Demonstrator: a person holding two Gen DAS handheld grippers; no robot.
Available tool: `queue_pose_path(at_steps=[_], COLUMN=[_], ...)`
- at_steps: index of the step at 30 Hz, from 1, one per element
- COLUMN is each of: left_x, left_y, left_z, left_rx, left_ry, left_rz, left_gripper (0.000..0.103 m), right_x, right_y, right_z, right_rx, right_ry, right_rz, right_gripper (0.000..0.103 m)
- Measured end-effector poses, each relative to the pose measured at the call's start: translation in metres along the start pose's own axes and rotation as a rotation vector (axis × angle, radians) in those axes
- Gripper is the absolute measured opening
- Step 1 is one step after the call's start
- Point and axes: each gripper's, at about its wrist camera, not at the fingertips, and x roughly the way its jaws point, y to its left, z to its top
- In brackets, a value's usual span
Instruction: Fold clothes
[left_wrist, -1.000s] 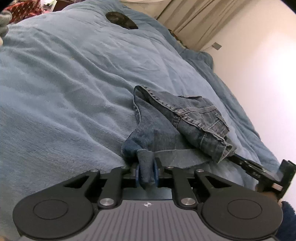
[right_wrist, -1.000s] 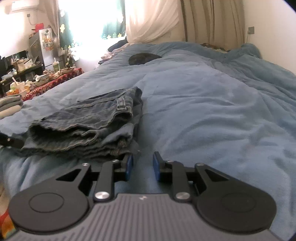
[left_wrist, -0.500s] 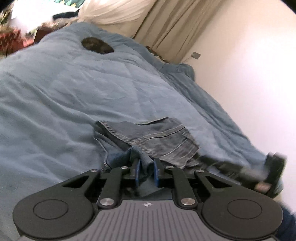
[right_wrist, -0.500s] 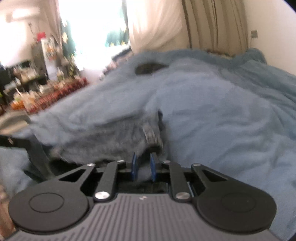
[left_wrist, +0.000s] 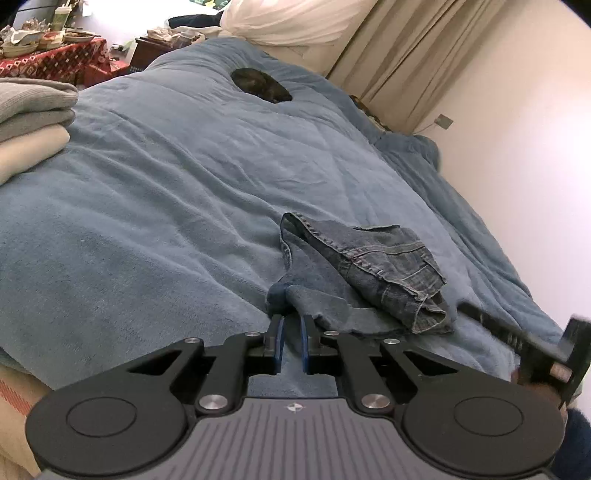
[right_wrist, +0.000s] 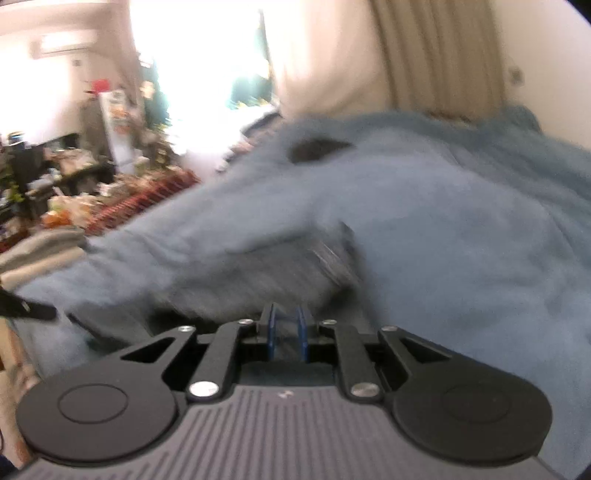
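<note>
Jeans (left_wrist: 373, 280) lie bunched on the blue bed cover (left_wrist: 166, 206), and they sit just ahead of the left claw (left_wrist: 290, 341), a little to its right. That claw is released: its two blue pads stand apart with only bed cover showing between them, and the nearest fold of denim ends right at the pad tips without being pinched. The bundle's long axis runs from that near fold away and rightward toward the wall side, with the pocket and seam part draped on top. Further right in the same view the right claw (left_wrist: 532, 343) comes in low from the side, its tip close to the far right end of the denim; whether it touches cannot be told.

So each claw is next to one end of the bundle, the left one at the near end.

The left view gives the sharp outline of the jeans and also a stack of folded grey and cream clothes (left_wrist: 33, 122) at the far left. The right view is smeared by motion: it shows only a dark denim mass (right_wrist: 266, 269) ahead of the right claw (right_wrist: 288, 338), whose pads stand narrowly apart; I cannot tell whether cloth is caught between them.
</note>
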Motion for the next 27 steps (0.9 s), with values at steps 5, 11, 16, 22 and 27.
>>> queue_pose_path(at_steps=[5,11,16,22,27], left_x=[0.005,0.038,0.095,0.145,0.150], left_y=[-0.027,-0.053,-0.076,-0.077,-0.074], left_z=[0.006,0.016,0.027,0.025,0.016], left_rx=[0.071,0.076,0.098,0.080,0.118], left_ry=[-0.018,0.010,0.044,0.082,0.076], left_rz=[-0.050,-0.134,-0.166,-0.120,-0.107], left_gripper=[0.007,0.007,0.008,0.008,0.003], right_x=[0.021,0.030,0.020,0.007,0.028], right_y=[0.036,0.054,0.040,0.024,-0.005], right_z=[0.008,0.015,0.019,0.025,0.021], right_rx=[-0.024,-0.050,-0.069,-0.093,-0.110], right_ry=[-0.024,-0.061,-0.101,-0.149,-0.089], right_rz=[0.038,0.041,-0.003,-0.056,-0.110], right_gripper=[0.014,0.014,0.013,0.024,0.022])
